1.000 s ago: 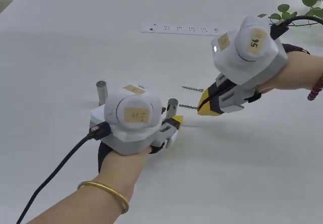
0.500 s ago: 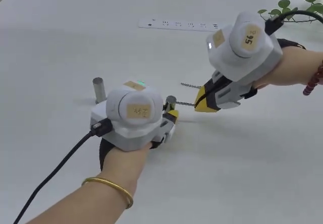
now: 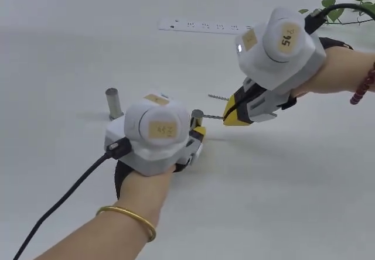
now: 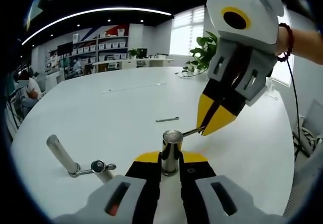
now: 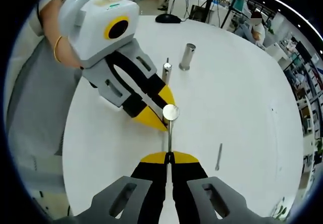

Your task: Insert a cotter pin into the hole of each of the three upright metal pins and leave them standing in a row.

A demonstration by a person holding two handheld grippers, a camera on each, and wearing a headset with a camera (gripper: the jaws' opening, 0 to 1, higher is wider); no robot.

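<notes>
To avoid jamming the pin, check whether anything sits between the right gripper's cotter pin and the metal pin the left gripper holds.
Nothing visible does. The cotter pin in the right gripper reaches the metal pin held by the left gripper; the hole is hidden.

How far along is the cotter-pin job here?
The middle pin appears already fitted. In hand: the left tool grips the held pin while the right tool brings a cotter pin to its side. Left: the far pin and the spare cotter pin.
</notes>
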